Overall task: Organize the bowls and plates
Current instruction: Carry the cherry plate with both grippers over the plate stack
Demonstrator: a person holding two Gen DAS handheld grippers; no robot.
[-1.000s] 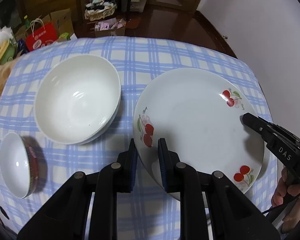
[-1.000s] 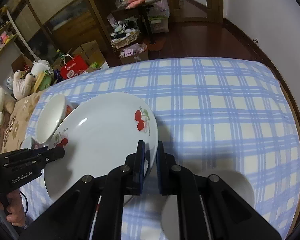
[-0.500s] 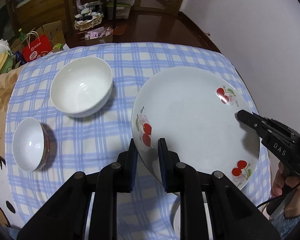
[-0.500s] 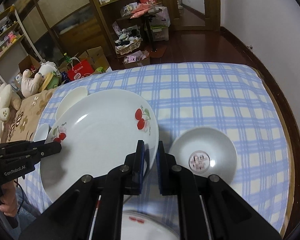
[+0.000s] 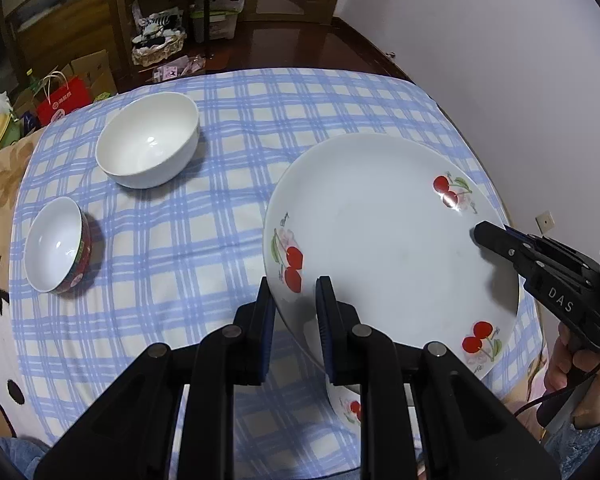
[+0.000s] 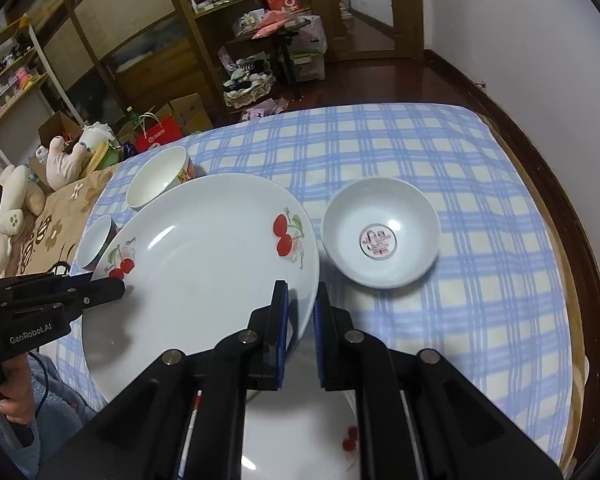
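Note:
A large white plate with red cherry prints (image 5: 384,240) (image 6: 204,264) hangs above the blue checked tablecloth, carried by both grippers. My left gripper (image 5: 294,300) is shut on its near left rim. My right gripper (image 6: 300,304) is shut on the opposite rim, and shows in the left wrist view as the black tool (image 5: 540,268). On the cloth stand a white bowl (image 5: 148,146), a small red-sided bowl (image 5: 58,244) and a shallow bowl with a red mark inside (image 6: 380,234). A second cherry plate (image 6: 300,432) lies below the held one.
The tablecloth (image 6: 480,300) ends at a dark wooden edge on the right, close to a white wall. A person's hands (image 5: 572,364) grip the tool handles. Stuffed toys (image 6: 68,156), a red bag and cluttered shelves stand beyond the far side.
Both grippers have carried the cherry plate up and back toward the near side; the bowls now look smaller and farther. The shallow marked bowl and the lower cherry plate have come into view.

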